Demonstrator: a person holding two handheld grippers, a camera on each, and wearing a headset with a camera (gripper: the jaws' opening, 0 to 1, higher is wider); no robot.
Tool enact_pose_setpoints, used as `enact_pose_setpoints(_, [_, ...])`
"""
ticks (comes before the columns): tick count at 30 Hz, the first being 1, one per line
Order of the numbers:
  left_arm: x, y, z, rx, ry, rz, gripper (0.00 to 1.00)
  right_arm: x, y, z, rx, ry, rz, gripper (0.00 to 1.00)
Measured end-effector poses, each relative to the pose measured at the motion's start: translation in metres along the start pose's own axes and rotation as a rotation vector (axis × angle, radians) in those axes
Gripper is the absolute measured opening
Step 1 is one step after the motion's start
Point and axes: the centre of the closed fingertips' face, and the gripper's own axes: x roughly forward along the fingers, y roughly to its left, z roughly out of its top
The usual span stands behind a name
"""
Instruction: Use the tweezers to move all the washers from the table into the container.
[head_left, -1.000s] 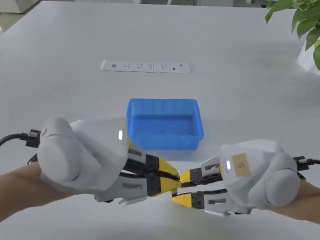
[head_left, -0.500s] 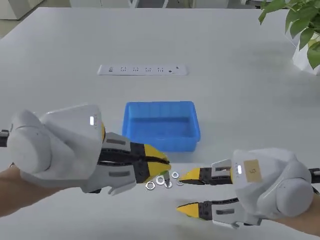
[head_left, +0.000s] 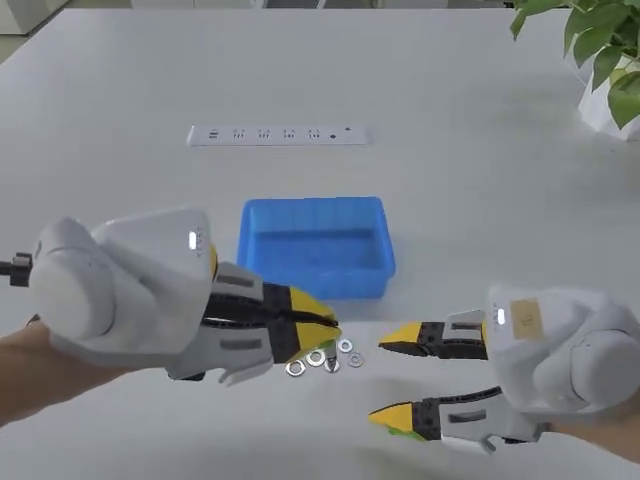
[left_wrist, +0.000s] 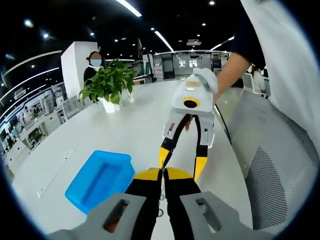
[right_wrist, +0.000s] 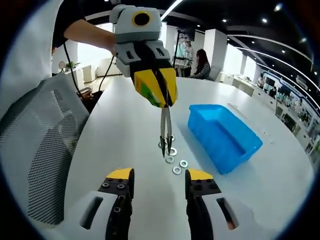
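"Small silver ring washers (head_left: 325, 358): where do they lie?"

"A loose handful, flat on the white tabletop (head_left: 480, 180) at its near side, in the gap between the two grippers' tips. The right gripper view shows them (right_wrist: 173, 156) spread out just ahead of its own jaws."

"And the white-and-yellow left gripper (head_left: 330, 325)?"

"Its jaws are pressed together on thin metal tweezers (right_wrist: 164, 131), which hang from it point-down. The tweezer tips sit right at the washers; whether they touch one, I cannot tell."

"The white-and-yellow right gripper (head_left: 382, 380)?"

"Spread wide with nothing between its jaws. It is a little nearer than the washers, to their right, and points across at the left gripper."

"The container?"

"A blue rectangular plastic container (head_left: 315, 283), open side up, just beyond the washers and apart from them."

"Farther back?"

"A long white power strip (head_left: 278, 135) lies flat well beyond the container. A green leafy plant (head_left: 585, 40) stands at the table's far right."
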Motion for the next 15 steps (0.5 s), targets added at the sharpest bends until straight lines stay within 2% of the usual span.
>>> enact_pose_setpoints(5, [0.0035, -0.0005, 0.0005, -0.005, 0.004, -0.01, 0.06, 0.0021, 0.0011, -0.0011, -0.001, 0.004, 0.006, 0.44])
enact_pose_setpoints(12, [0.0063, -0.0016, -0.0068, 0.009, 0.029, -0.022, 0.06, 0.0036, 0.0019, 0.0004, 0.044, -0.013, 0.029, 0.51])
enact_pose_setpoints(15, [0.0068, -0.0019, -0.007, 0.012, 0.031, -0.022, 0.06, 0.0036, 0.0002, 0.0037, 0.048, -0.025, 0.034, 0.51])
